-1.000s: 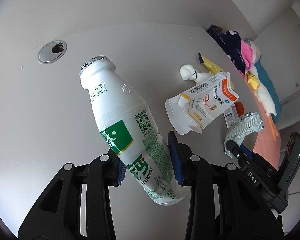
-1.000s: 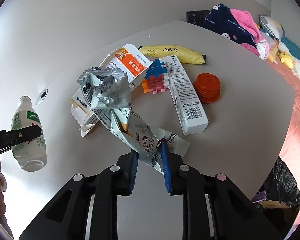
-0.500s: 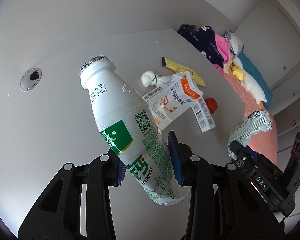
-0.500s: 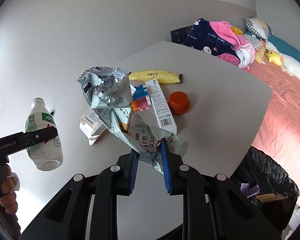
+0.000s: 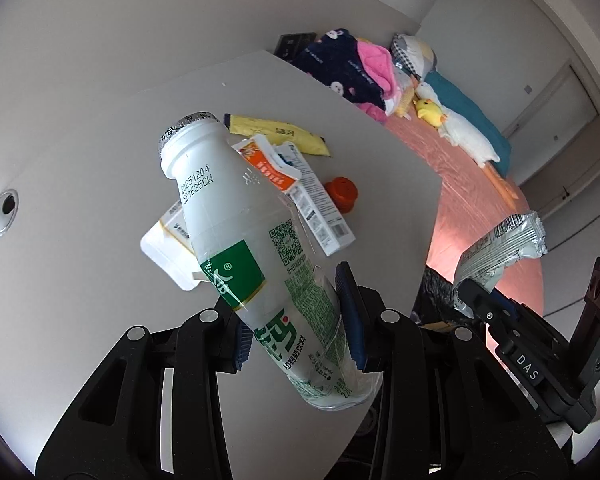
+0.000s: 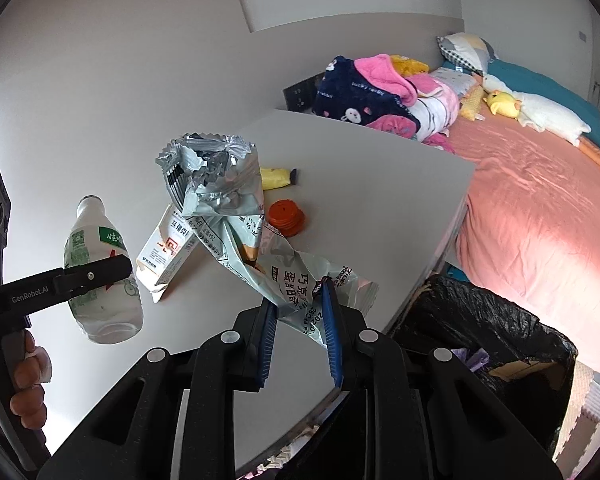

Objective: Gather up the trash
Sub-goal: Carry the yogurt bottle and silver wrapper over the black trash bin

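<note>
Both grippers have lifted away from the table, left gripper clamping a bottle neck tilted up-left, right gripper pinching a wrapper extending upward.

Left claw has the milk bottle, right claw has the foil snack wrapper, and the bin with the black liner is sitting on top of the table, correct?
Not quite. The left claw does hold the milk bottle and the right claw the foil snack wrapper, but the bin with the black liner stands on the floor beside the table, below its edge. The right wrist view shows this.
</note>
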A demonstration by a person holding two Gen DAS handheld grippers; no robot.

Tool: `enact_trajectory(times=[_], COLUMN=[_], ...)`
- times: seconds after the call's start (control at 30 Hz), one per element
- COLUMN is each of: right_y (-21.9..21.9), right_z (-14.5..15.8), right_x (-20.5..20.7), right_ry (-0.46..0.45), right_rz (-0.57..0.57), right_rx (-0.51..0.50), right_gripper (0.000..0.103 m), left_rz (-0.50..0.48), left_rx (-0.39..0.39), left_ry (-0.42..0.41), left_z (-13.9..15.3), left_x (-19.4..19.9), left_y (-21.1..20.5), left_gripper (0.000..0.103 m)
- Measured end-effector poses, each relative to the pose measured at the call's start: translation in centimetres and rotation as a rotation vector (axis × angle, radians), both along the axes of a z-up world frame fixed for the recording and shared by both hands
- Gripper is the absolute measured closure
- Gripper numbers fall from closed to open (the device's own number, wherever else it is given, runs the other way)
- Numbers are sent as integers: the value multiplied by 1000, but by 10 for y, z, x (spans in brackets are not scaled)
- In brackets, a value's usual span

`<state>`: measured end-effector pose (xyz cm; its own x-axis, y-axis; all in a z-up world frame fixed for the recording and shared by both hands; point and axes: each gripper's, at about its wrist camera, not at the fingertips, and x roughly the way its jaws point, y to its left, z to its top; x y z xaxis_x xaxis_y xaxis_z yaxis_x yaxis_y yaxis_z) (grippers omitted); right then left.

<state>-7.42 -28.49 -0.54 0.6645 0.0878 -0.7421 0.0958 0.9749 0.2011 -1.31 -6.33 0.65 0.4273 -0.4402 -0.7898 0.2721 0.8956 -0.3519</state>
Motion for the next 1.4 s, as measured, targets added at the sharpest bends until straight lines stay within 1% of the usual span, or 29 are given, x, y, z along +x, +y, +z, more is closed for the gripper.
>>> enact_trajectory(times=[0.4,0.67,1.03,1.4], right_y=[-47,-75,-105,-133], right_z=[7,8,12,17], right_x=[-32,-50,-77,-108], right_ry=[-12,-21,-40,-49], right_rz=[-141,-218,-327,-435], right_rx=[-7,-12,-12,-18], right_gripper=[79,79,79,79], left_rz=[-165,-244,-383,-549], left_rx=[-7,-12,-13,-5], left_ry=[-12,-14,-21,-20], left_z=[5,6,8,6], left_x=[-3,-4,-10,-25], left_y=[-65,-101,-153,-200], left_gripper=[66,66,66,66])
